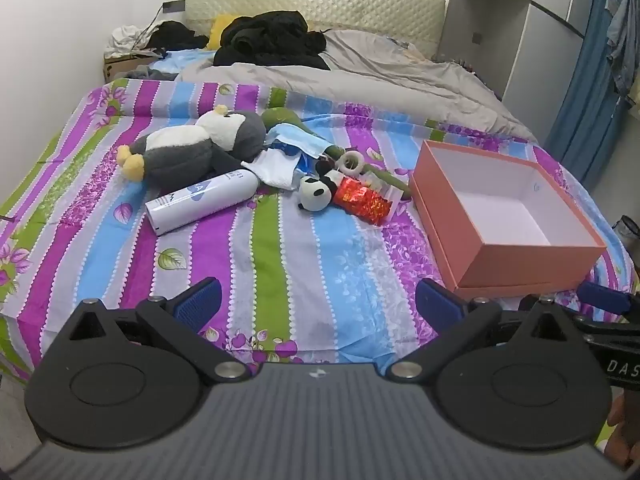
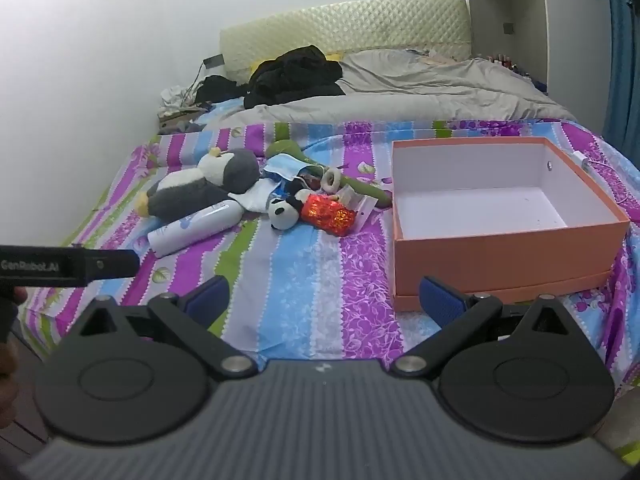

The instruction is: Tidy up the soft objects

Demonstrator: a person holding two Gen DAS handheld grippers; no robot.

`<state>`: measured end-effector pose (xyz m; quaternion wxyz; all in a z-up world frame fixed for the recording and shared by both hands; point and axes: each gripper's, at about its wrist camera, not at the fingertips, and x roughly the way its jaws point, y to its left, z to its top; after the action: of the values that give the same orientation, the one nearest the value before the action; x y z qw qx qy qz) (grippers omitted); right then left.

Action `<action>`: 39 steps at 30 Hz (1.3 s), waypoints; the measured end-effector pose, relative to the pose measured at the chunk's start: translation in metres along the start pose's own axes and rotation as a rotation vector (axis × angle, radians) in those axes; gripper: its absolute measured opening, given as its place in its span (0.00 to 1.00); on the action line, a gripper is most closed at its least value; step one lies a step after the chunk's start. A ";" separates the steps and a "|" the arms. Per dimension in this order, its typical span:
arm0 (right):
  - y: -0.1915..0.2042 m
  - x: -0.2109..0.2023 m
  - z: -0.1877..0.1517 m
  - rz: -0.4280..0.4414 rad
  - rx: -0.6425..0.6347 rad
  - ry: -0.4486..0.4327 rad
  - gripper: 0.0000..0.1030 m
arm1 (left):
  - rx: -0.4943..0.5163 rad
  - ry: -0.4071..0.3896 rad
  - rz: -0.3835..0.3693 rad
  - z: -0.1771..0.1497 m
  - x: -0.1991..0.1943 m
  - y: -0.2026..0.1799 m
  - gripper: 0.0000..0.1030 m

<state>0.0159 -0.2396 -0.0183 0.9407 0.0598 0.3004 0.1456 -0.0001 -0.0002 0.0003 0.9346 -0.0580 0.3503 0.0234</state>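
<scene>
Toys and odds lie in a heap on the striped bed, left of an orange box that stands open with nothing visible inside it. Biggest in the heap is a grey-and-white penguin on its side, head toward the middle of the pile. Just in front of it lies a white bottle, tipped over and touching the penguin's body. To the right of the bottle sits a small panda, and against the panda's right side rests a shiny red packet. Behind these lie a blue mask, a white tissue, a green plush and a pale tape roll; how they overlap is hard to tell.

Farther up the bed a grey quilt is rumpled, with black clothes piled by the headboard.

The left claw hangs over the bed's near edge with its blue pads wide apart and nothing between them. The right claw is likewise spread wide and holds nothing, its right pad just in front of the box's near corner. Both claws are well apart from the heap.
</scene>
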 end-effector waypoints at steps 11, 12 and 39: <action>0.001 0.008 -0.005 -0.008 -0.003 0.018 1.00 | 0.001 0.007 0.007 -0.002 -0.001 -0.002 1.00; 0.002 0.008 -0.005 -0.006 -0.001 0.019 1.00 | 0.000 0.008 0.008 -0.002 -0.002 -0.003 1.00; 0.000 0.017 -0.013 0.008 -0.007 0.033 1.00 | -0.029 0.020 -0.014 -0.012 0.016 0.006 1.00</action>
<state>0.0220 -0.2343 -0.0381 0.9352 0.0554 0.3153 0.1512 0.0042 0.0044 -0.0197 0.9303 -0.0741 0.3586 0.0211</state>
